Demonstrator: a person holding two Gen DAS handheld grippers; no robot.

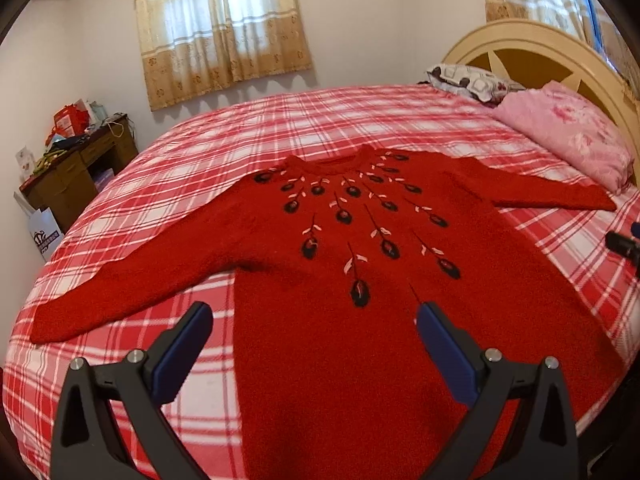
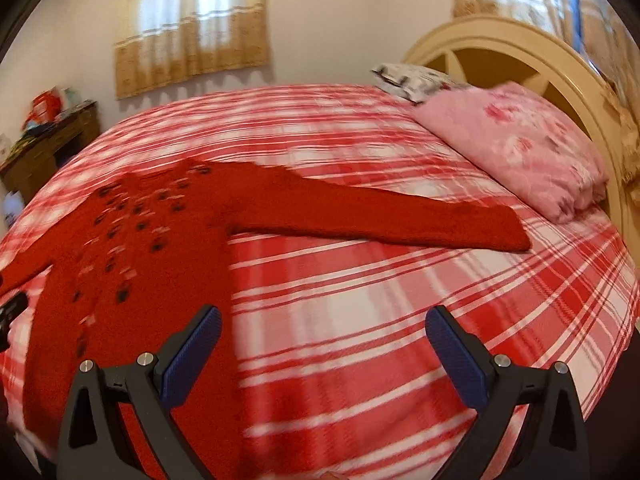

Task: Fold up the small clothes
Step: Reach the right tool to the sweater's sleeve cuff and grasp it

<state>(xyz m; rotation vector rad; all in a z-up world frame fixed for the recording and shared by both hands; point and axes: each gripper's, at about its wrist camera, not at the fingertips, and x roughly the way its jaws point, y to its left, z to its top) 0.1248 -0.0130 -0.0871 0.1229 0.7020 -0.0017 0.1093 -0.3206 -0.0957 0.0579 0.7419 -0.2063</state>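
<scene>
A red sweater [image 1: 360, 264] lay flat, front up, on a bed [image 1: 400, 120] with a red-and-white plaid cover, neckline toward 12 o'clock and both sleeves spread out to the sides. Dark embroidered flowers [image 1: 352, 216] fanned down from the collar. The left gripper [image 1: 314, 320] hung above the lower body of the sweater, jaws wide apart and holding nothing; its right finger was over the red knit, its left finger over the plaid beside the sweater's edge. The right gripper [image 2: 322, 326] was likewise spread wide and empty, over bare plaid at the sweater's right side, with the hem and body at its 9 o'clock. From that view, which was motion-blurred, one sleeve [image 2: 400, 216] ran out toward 2 o'clock, its cuff lying near a pink pillow [image 2: 516, 148]. A patterned pillow [image 1: 468, 80] sat behind the pink one against a cream headboard [image 1: 532, 52]. Curtains [image 1: 220, 28] hung at 12 o'clock, and a cluttered wooden desk [image 1: 76, 168] stood at 9 o'clock beside the bed
</scene>
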